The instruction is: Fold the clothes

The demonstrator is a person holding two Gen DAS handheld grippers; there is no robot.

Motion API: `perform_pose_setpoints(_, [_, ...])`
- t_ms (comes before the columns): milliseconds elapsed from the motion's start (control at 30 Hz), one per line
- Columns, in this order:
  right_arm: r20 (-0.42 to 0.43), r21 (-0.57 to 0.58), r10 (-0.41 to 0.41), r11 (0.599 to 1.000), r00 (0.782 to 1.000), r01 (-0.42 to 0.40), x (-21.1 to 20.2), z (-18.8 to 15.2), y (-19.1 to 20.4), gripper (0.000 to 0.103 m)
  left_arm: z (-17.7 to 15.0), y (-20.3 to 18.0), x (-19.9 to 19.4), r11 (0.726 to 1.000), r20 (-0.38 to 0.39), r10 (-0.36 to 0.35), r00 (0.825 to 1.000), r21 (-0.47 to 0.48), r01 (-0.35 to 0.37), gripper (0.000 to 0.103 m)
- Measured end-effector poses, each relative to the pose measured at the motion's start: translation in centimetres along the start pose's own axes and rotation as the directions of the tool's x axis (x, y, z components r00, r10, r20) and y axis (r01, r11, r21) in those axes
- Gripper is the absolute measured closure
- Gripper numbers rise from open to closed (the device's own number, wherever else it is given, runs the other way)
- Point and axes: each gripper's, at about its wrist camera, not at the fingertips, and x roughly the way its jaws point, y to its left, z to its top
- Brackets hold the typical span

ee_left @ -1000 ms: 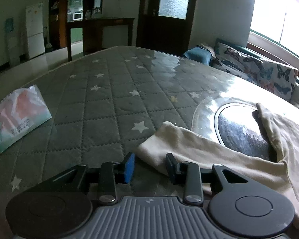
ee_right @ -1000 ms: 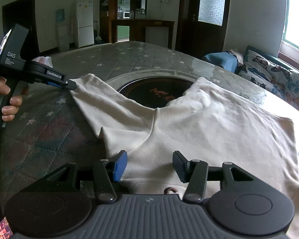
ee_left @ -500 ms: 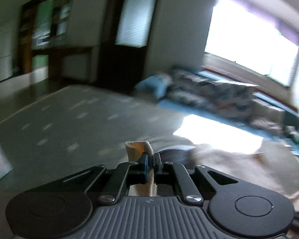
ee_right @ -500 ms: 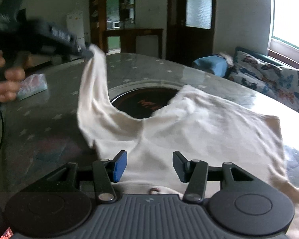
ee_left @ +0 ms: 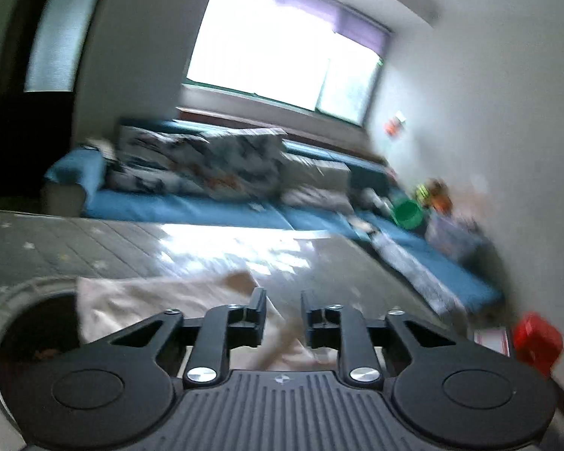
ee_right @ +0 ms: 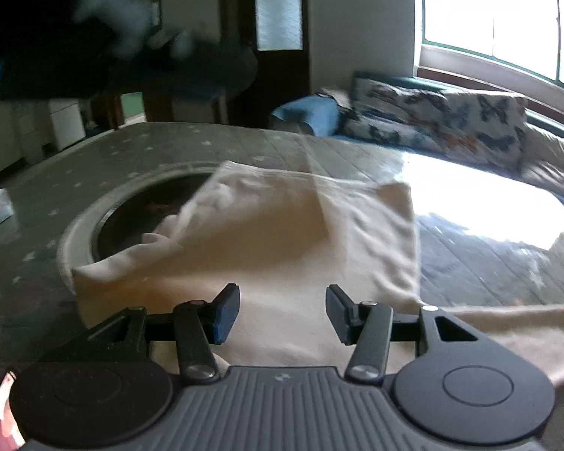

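The left gripper (ee_left: 282, 314) has its jaws opening, a narrow gap between them; a strip of the cream shirt (ee_left: 161, 297) shows in that gap, though through the blur it seems to lie below the jaws rather than be pinched, with no pad pressing on it. The cloth spreads out ahead of and to the left of these jaws, its far edge ending in a small raised tip just beyond them; further left of the jaws sits the dark round inset (ee_left: 37, 323) of the counter (ee_left: 94, 240), partly covered by the shirt; far to the right of the jaws stands a red box (ee_left: 537, 338), and well ahead runs a blue sofa (ee_left: 191, 206) with a butterfly-print cushion (ee_left: 206, 161) under a bright window (ee_left: 278, 60).

The right gripper (ee_right: 282, 314) holds its jaws spread wide with nothing gripped; the shirt (ee_right: 282, 225) lies flat on the counter (ee_right: 131, 150) directly beneath and ahead of them, one part folded over onto the body so that the cloth forms a rough rectangle; its left edge overlaps the round inset (ee_right: 131, 214), ahead and to the left of the jaws; a strip of fabric trails off to the right of the jaws along the counter's glossy surface.
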Motion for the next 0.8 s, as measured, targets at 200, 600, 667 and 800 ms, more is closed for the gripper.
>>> perform_pose_setpoints(200, [-0.032, 0.030, 0.005, 1.000, 0.999, -0.004, -0.4, -1.0, -1.7, 0.051, -2.9, 4.7, -2.2, 0.993, -0.052, 0.095, 0.994, 0.075, -0.091, 0.074])
perform_pose_setpoints(600, [-0.059, 0.204, 0.128, 0.972, 0.990, -0.113, -1.2, -1.2, -4.0, 0.051, -10.6, 9.6, -4.7, 0.966, -0.229, 0.213, 0.950, 0.196, -0.170, 0.060])
perform_pose_setpoints(667, [-0.055, 0.239, 0.128, 0.965, 0.990, -0.111, -1.3, -1.2, -4.6, 0.051, -11.0, 9.5, -4.4, 0.964, -0.233, 0.208, 0.950, 0.212, -0.159, 0.060])
perform_pose_setpoints(800, [-0.057, 0.307, 0.140, 0.945, 0.988, -0.116, -0.8, -1.4, -5.8, 0.052, -11.2, 8.8, -3.8, 0.958, -0.233, 0.214, 0.949, 0.240, -0.157, 0.061])
